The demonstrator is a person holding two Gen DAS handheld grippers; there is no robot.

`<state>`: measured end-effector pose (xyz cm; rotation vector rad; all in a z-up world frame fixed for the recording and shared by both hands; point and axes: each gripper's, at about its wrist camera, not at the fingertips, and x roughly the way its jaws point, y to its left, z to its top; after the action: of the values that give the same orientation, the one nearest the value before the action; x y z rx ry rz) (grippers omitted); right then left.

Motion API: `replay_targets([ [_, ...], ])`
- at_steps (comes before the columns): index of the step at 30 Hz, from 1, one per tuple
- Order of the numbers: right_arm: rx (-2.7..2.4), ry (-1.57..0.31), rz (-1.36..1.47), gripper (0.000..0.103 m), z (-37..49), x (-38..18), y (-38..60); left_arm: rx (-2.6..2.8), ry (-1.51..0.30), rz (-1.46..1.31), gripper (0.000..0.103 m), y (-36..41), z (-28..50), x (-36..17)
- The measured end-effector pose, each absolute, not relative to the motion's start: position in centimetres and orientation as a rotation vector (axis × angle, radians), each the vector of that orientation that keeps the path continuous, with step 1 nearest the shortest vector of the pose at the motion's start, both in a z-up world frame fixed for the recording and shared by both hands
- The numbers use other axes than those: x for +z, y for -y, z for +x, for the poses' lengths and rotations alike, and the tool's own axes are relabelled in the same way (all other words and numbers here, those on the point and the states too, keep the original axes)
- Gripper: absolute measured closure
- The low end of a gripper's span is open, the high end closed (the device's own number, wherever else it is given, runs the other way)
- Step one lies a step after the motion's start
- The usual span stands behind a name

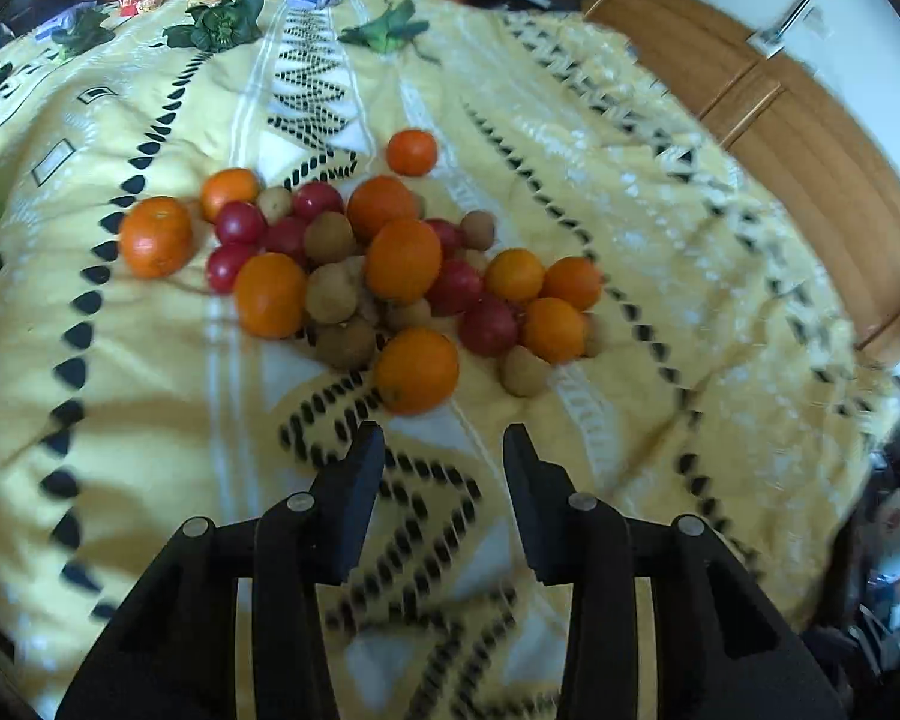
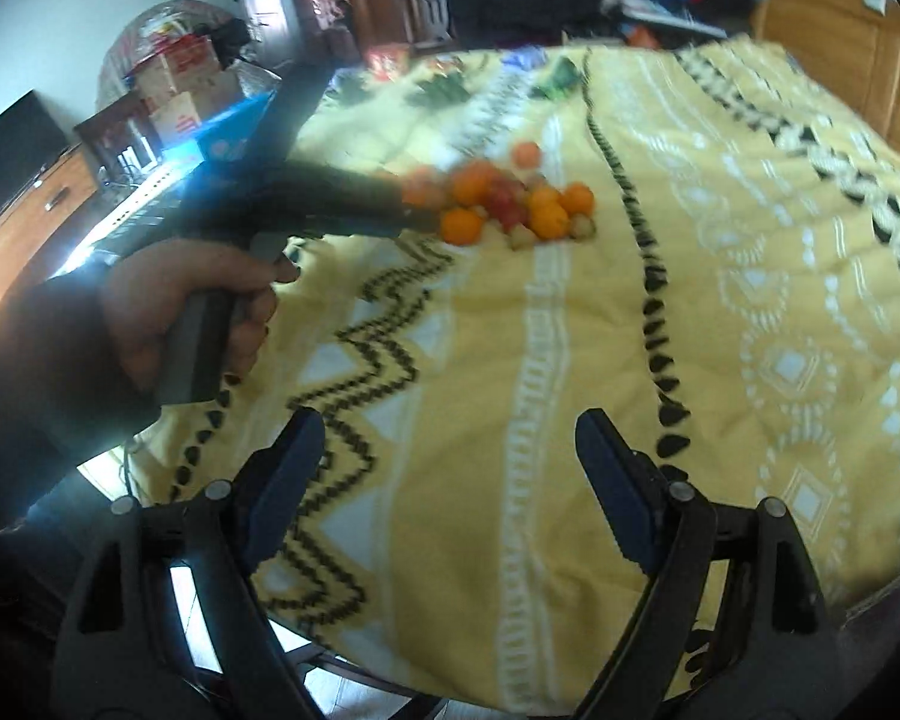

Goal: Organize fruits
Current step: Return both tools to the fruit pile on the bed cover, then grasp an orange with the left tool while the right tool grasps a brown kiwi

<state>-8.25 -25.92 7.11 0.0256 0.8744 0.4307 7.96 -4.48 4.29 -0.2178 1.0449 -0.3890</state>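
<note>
Right gripper (image 2: 450,438) fingers spread, bases cropped; fruit pile (image 2: 504,207) blurred.

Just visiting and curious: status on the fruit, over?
Both tools open, empty. Left tool nearing closest orange. Fruit pile unsorted on yellow blanket. Path clear.

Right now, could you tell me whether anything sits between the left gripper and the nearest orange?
Nothing visible does. The left gripper is open, and only bare yellow patterned bedspread lies between its fingertips and the nearest orange at the pile's front edge.
</note>
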Motion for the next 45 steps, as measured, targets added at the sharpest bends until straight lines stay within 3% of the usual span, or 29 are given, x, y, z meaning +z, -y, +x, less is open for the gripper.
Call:
replay_targets([
  [11, 0.448, -0.872, 0.084, 0.018, -5.7, 7.0, 26.8, -0.324, -1.029, -0.235, 0.064, 5.1, 11.0, 1.8],
  [15, 0.462, -0.878, 0.109, 0.04, -3.8, 6.9, 26.3, -0.344, -0.975, -0.236, 0.065, 4.0, 9.3, 3.3],
  [20, 0.504, -0.842, 0.12, 0.044, -0.3, 6.8, 24.5, -0.306, -0.889, -0.246, 0.065, 0.1, 4.3, 6.5],
  [24, 0.55, -0.866, 0.106, 0.057, 4.6, 5.3, 21.0, -0.26, -0.858, -0.281, 0.065, -3.1, 1.5, 8.1],
  [35, 0.519, -0.99, 0.045, 0.058, 12.8, 0.3, 15.4, -0.253, -0.845, -0.309, 0.065, -6.0, -0.1, 9.7],
  [38, 0.506, -1.008, 0.012, 0.065, 13.4, -0.4, 14.8, -0.259, -0.843, -0.309, 0.065, -5.9, 0.1, 9.8],
  [40, 0.493, -1.005, 0.003, 0.075, 13.5, -0.5, 14.9, -0.259, -0.842, -0.308, 0.065, -5.9, 0.1, 9.9],
  [45, 0.496, -0.975, 0.025, 0.077, 12.2, 0.5, 15.9, -0.246, -0.831, -0.308, 0.065, -6.3, -0.1, 10.4],
])
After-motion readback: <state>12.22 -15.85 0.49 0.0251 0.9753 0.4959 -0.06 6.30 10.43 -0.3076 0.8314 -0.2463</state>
